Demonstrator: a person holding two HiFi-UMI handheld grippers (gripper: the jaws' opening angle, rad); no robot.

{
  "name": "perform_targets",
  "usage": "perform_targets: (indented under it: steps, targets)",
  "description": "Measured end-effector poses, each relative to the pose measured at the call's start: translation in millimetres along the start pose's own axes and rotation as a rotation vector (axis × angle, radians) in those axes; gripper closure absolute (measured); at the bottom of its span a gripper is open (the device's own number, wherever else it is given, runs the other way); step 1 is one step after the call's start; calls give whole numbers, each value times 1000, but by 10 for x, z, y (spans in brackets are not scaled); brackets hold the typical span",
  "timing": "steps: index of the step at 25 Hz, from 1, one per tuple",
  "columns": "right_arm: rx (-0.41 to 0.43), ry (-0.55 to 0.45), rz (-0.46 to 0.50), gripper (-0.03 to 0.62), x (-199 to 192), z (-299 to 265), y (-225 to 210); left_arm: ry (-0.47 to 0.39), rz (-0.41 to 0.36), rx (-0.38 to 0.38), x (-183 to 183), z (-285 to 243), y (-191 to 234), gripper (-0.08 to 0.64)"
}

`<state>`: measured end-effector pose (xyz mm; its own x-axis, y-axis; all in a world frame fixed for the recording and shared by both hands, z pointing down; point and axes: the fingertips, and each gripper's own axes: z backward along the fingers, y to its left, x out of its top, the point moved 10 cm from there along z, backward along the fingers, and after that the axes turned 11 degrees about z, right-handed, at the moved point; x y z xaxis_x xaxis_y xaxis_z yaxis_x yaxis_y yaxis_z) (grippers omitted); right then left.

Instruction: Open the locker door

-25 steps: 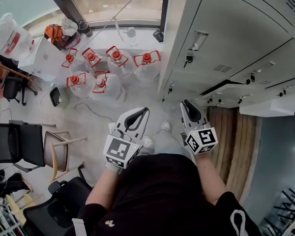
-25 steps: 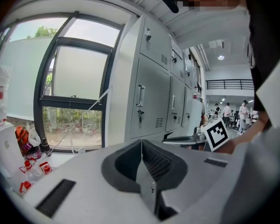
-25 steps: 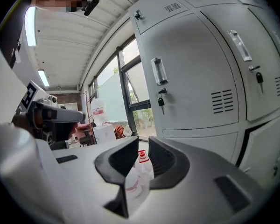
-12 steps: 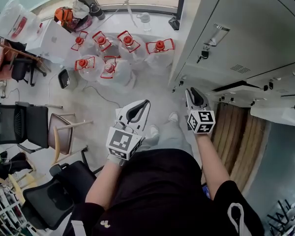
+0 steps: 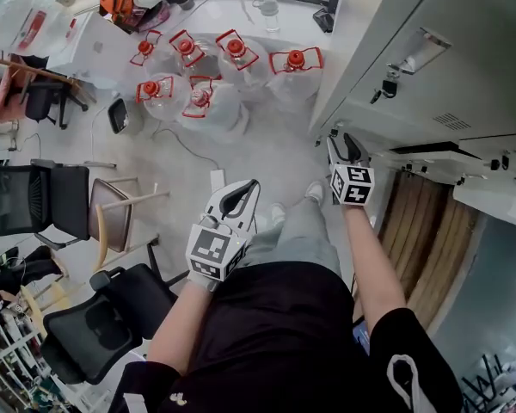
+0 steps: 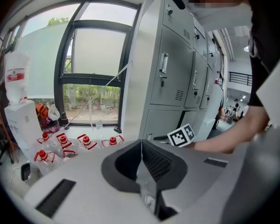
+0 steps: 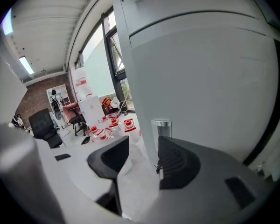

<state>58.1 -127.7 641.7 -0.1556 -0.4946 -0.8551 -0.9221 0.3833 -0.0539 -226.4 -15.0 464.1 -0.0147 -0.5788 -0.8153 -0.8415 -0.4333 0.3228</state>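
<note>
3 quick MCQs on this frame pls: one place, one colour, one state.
1. Where do the water jugs stand? A on a chair; B on the floor; C in a locker.
2. Colour of the jug caps? A blue; B red; C green.
3. Jaws of the right gripper? A shut; B clamped on a jug; C apart.
Key: B, they cluster on bare floor; B, every cap shows red; C, the jaws have just been opening, with nothing between them and the door handle just ahead.
</note>
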Motion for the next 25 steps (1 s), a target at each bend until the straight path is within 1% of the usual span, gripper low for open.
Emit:
perform_targets:
  steps: [6, 9, 15, 19, 25]
  targets:
    - [-22, 45, 15, 395, -98, -307, -80, 38, 19, 4, -162, 47, 4, 537]
    - [-18, 46, 30, 395, -126, -414, -102, 53, 20, 5, -215, 82, -14, 537]
    - [-37, 39, 44, 393, -127, -548, -109, 60, 31, 23, -255, 126, 36, 537]
    - [-26, 27, 35, 393, -100, -607, -93, 59, 37, 28, -266, 136, 62, 537]
    - [-41, 33, 17, 393, -74, -635, -83, 72, 41, 29, -302, 174, 99, 537]
